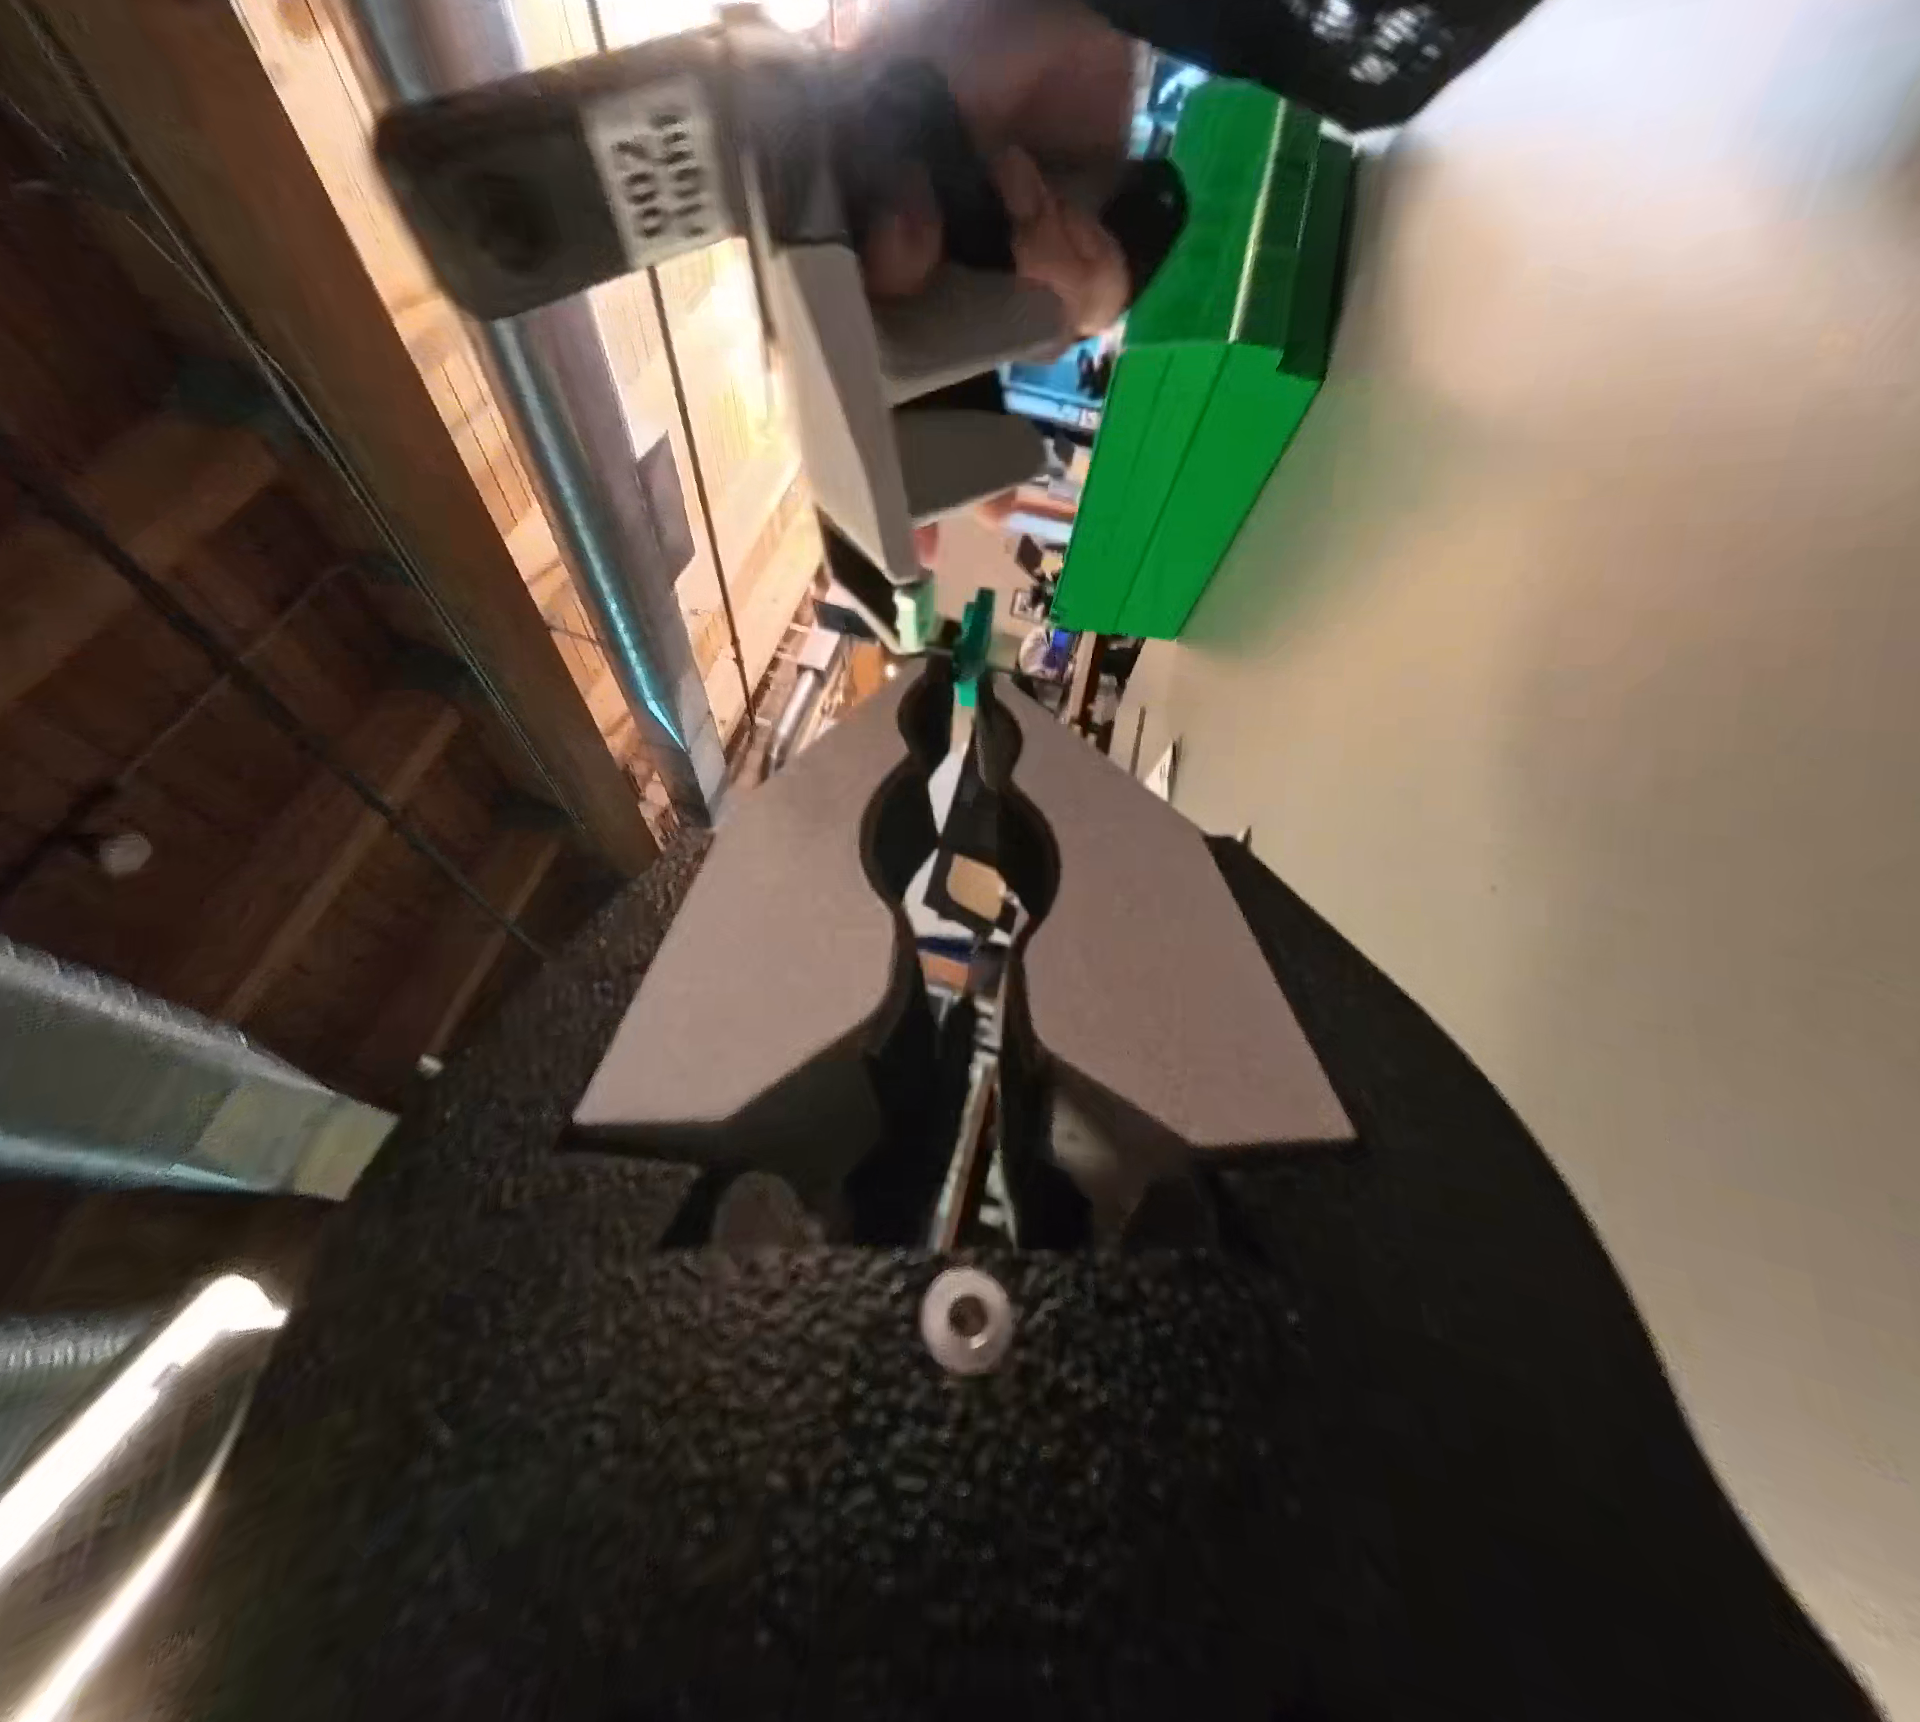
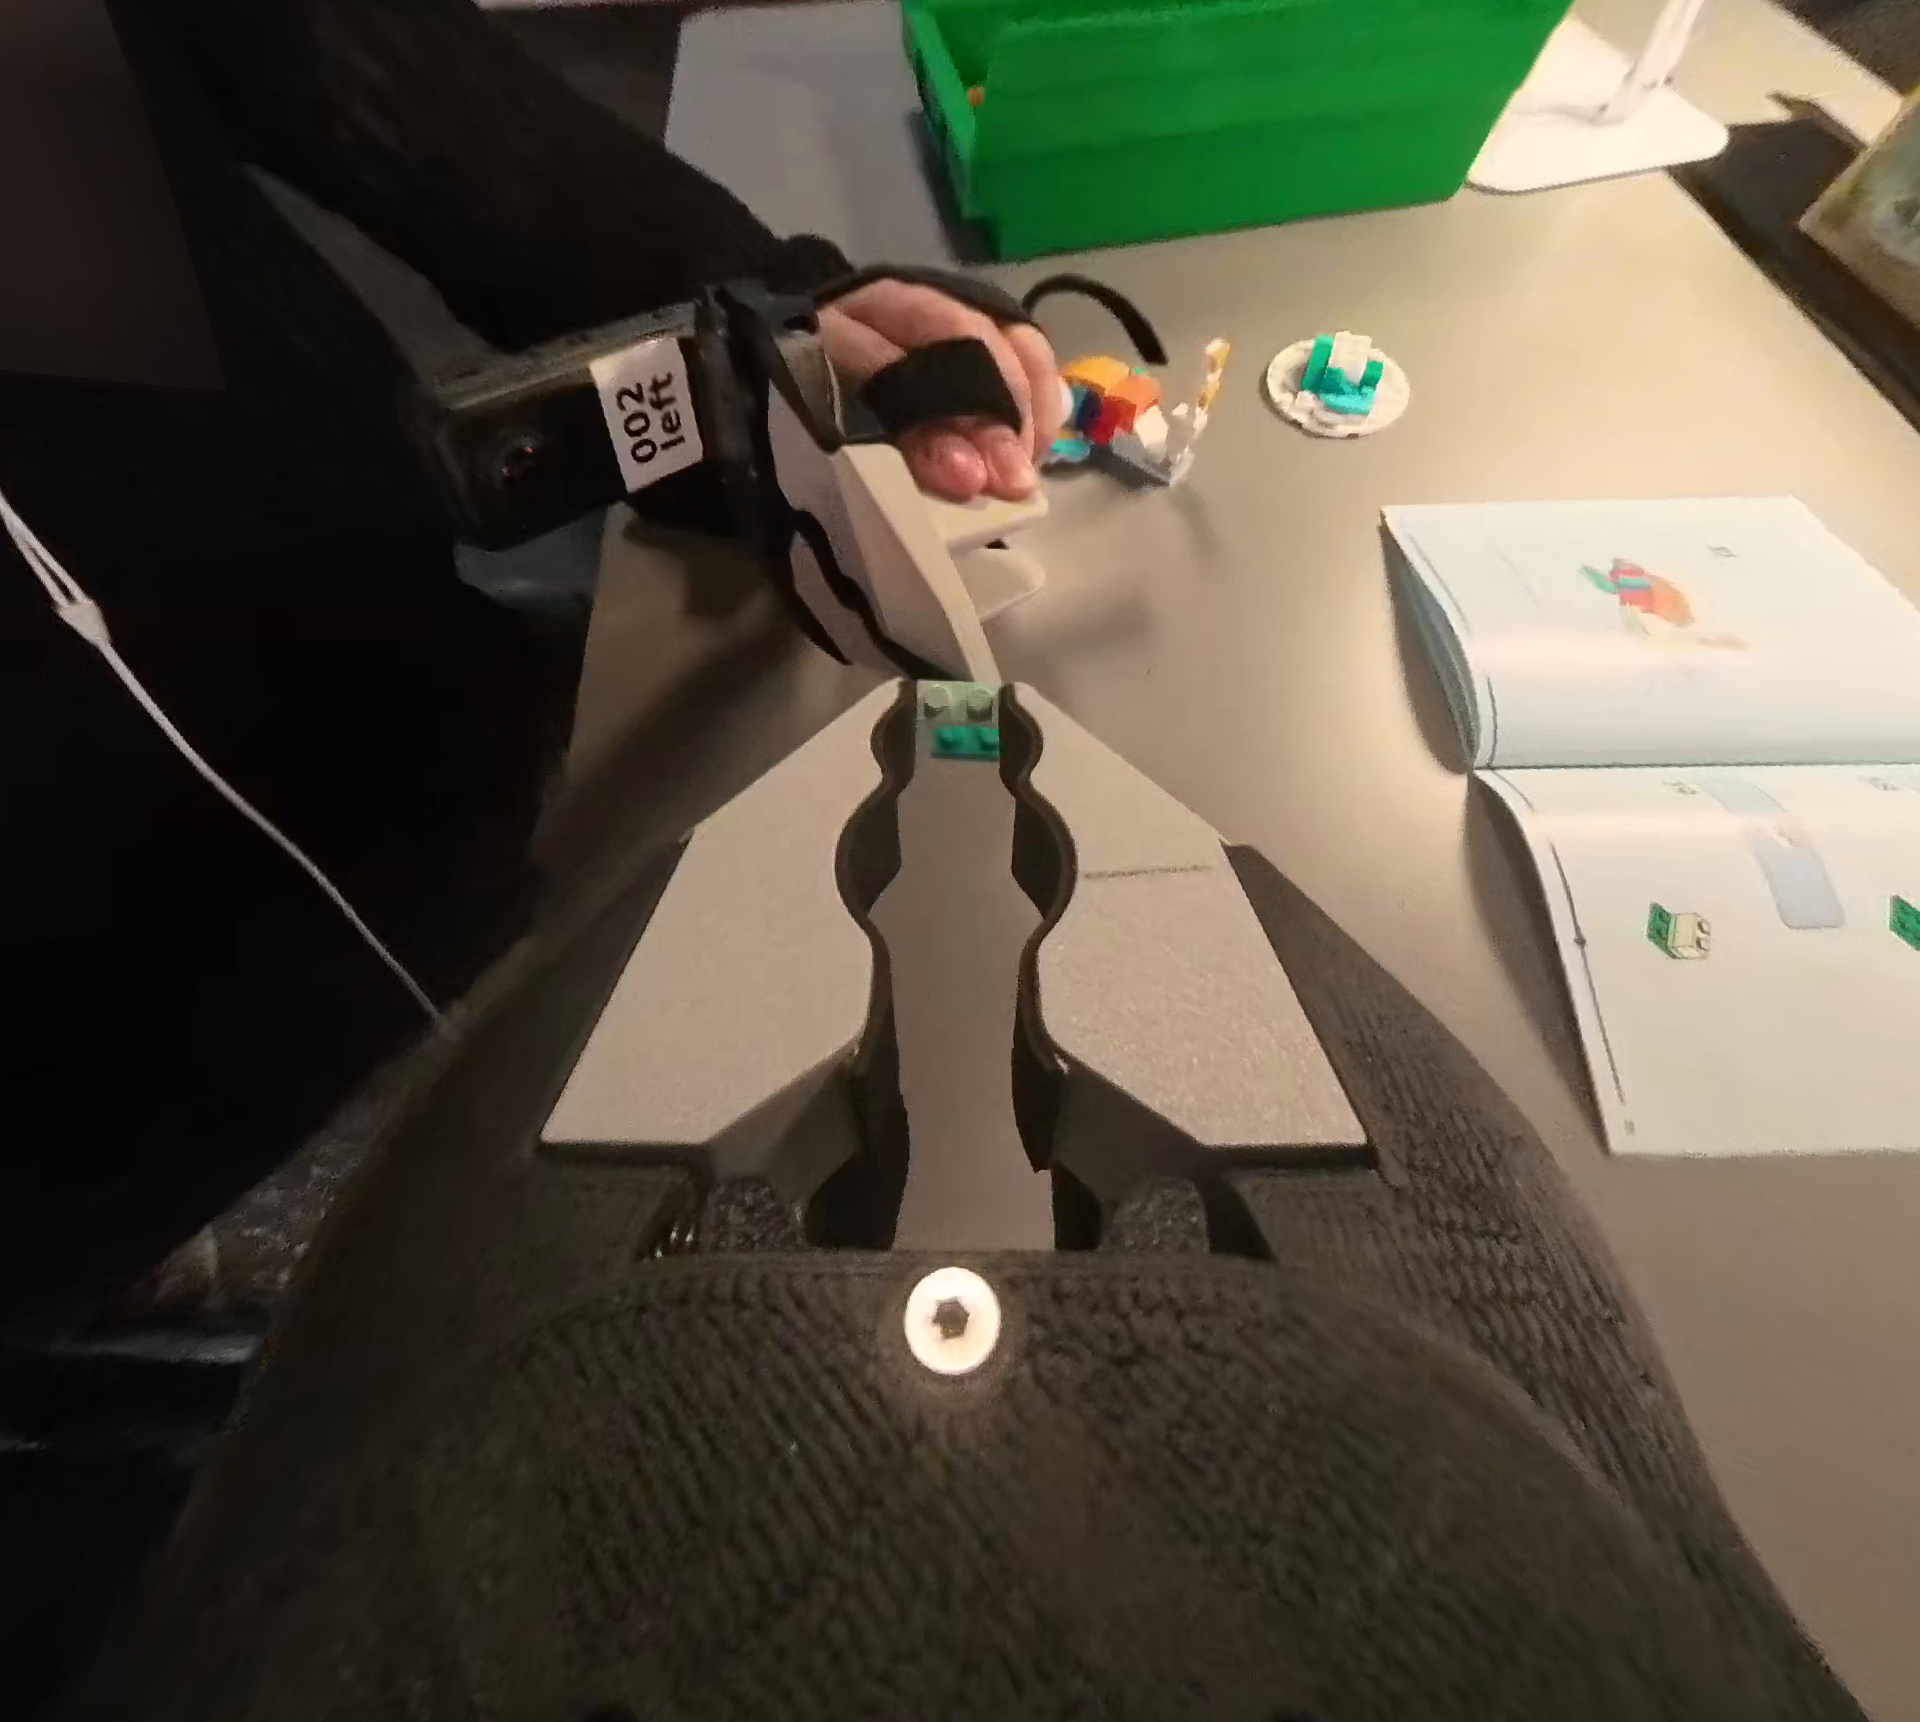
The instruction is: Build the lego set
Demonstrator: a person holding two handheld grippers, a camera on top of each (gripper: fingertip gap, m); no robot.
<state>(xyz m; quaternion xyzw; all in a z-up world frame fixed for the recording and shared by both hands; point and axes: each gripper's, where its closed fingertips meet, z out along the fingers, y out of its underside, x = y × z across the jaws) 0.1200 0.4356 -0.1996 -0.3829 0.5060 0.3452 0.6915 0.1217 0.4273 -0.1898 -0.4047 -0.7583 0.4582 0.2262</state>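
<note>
In the right wrist view my right gripper (image 2: 958, 701) is shut on a small pale green brick (image 2: 956, 698), with a teal piece (image 2: 966, 742) against its near side. My left gripper (image 2: 977, 664) comes in from the left, and its tips meet that brick. In the left wrist view, which is rolled sideways, my left gripper (image 1: 966, 685) is shut on the thin teal piece (image 1: 975, 633). There the right gripper (image 1: 909, 607) holds the pale green brick (image 1: 916, 618) just beside it. Both are held above the grey table (image 2: 1299, 550).
A green bin (image 2: 1226, 114) stands at the back. A colourful part-built model (image 2: 1112, 425) and a white round plate with teal bricks (image 2: 1337, 389) lie mid-table. An open instruction booklet (image 2: 1662, 633) lies on the right, and a white lamp base (image 2: 1600, 134) behind it. My two grippers' fingertips are within a few centimetres of each other. The colourful part-built model (image 2: 1112, 425) sits 20 cm or so from the ends of my left fingers.
</note>
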